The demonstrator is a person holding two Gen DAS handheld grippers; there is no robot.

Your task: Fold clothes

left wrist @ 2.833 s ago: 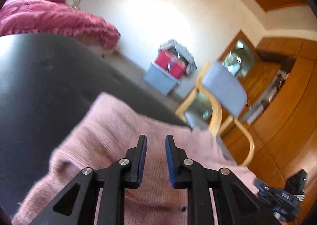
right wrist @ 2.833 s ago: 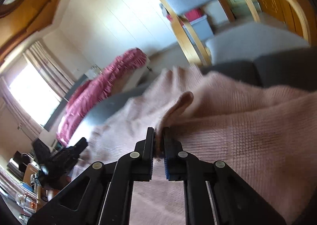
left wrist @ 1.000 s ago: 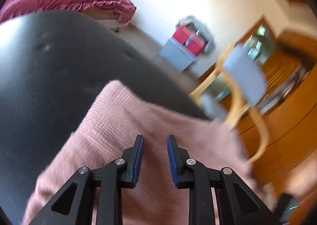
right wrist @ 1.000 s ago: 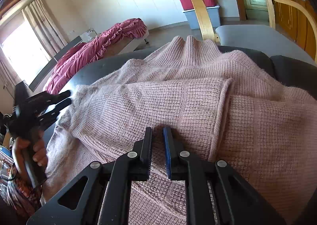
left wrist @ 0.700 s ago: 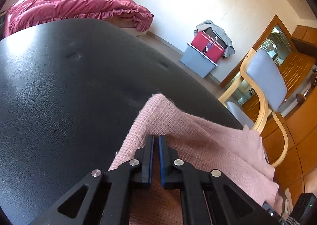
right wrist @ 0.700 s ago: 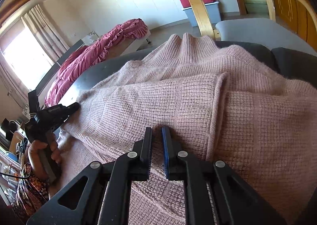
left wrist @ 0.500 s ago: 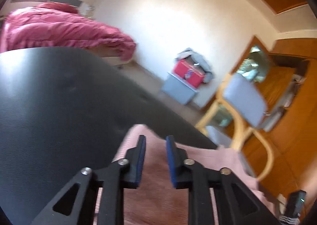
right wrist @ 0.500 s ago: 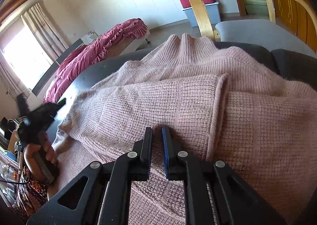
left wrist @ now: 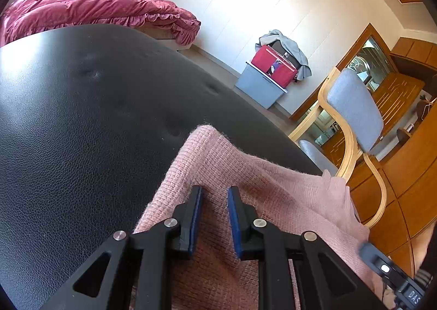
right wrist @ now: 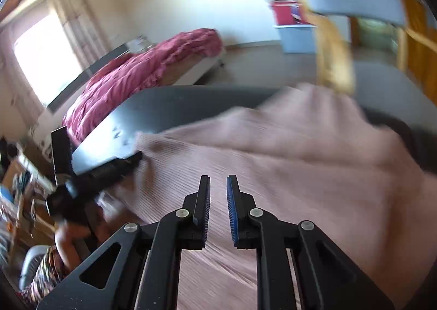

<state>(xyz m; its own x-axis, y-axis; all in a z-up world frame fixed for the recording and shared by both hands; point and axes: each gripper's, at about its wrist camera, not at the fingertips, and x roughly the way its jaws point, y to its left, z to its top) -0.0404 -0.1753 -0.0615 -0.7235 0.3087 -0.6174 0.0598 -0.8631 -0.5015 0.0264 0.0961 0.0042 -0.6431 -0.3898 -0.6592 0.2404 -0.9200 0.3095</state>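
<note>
A pink knitted sweater [left wrist: 245, 173] lies on a black padded leather surface [left wrist: 82, 108]. My left gripper [left wrist: 213, 191] is open, its fingers over the sweater's near left part, just behind a raised corner of the knit. In the right wrist view the sweater [right wrist: 273, 162] is blurred and spreads across the surface [right wrist: 191, 102]. My right gripper [right wrist: 218, 181] is open and empty above the cloth. The left gripper [right wrist: 109, 170] shows at the sweater's left edge.
A grey chair with a bent wooden frame [left wrist: 352, 116] stands beyond the surface's far edge. A red bin on a grey box [left wrist: 270, 75] is by the wall. A bed with a crimson quilt [left wrist: 90, 6] is at the back left. Wooden cabinets [left wrist: 409, 151] are on the right.
My right gripper has opened and let go of the sweater fold, and it has swung, blurring its view. My left gripper shut briefly on the sweater edge, then opened again.
</note>
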